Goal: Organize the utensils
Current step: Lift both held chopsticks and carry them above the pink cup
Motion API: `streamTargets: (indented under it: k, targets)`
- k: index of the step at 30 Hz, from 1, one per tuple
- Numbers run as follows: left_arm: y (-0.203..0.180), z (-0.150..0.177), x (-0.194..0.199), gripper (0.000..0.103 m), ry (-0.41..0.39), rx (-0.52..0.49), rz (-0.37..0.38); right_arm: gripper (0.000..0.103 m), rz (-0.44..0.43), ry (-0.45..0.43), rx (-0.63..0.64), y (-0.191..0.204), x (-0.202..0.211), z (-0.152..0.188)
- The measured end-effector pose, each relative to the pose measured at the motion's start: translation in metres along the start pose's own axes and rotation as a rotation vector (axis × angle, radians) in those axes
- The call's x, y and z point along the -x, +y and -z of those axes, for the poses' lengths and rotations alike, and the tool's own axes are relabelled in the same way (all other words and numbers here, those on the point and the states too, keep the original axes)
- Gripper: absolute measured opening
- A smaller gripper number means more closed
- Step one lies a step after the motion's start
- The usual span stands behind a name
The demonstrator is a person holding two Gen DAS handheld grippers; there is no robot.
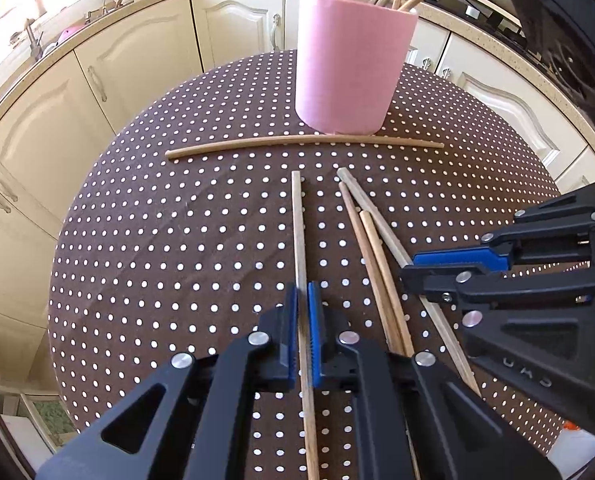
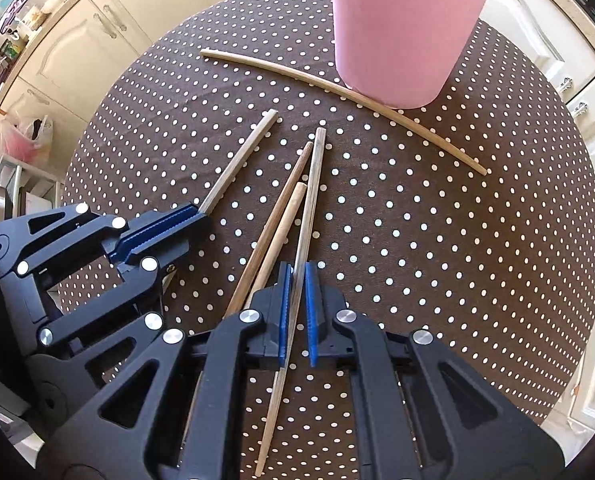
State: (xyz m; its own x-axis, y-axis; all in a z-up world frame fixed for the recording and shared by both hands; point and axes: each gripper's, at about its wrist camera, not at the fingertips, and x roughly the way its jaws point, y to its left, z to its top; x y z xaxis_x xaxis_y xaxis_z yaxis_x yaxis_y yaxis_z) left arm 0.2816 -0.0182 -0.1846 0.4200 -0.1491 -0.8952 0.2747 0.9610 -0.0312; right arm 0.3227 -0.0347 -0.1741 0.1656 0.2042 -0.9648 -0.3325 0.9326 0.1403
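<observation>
The left gripper (image 1: 302, 296) pinches one chopstick (image 1: 297, 216); the right gripper (image 2: 297, 276) pinches another (image 2: 315, 168), with both chopsticks lying on the dotted table (image 1: 177, 240) near a pink cup (image 1: 349, 68).

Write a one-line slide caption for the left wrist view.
Left gripper shut on a chopstick lying on the dotted tablecloth, pink cup beyond.
</observation>
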Motion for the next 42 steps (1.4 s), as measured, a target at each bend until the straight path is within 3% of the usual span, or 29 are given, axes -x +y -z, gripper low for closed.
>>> streamTargets:
  k: [18,31,35,42]
  targets:
    - [0.02,0.0,0.006,0.005,-0.019,0.04,0.075,0.007,-0.06,-0.122,-0.011,-0.021,0.021,0.04]
    - [0.026,-0.003,0.049,0.005,-0.149,0.043,0.131,0.006,-0.151,-0.289,-0.042,-0.066,0.073,0.075]
    - [0.021,-0.007,0.06,0.005,-0.179,0.03,0.131,0.006,-0.16,-0.287,-0.043,-0.077,0.078,0.08]
    - [0.024,-0.01,0.057,0.005,-0.144,0.038,0.109,0.007,-0.11,-0.216,-0.069,-0.08,0.065,0.073]
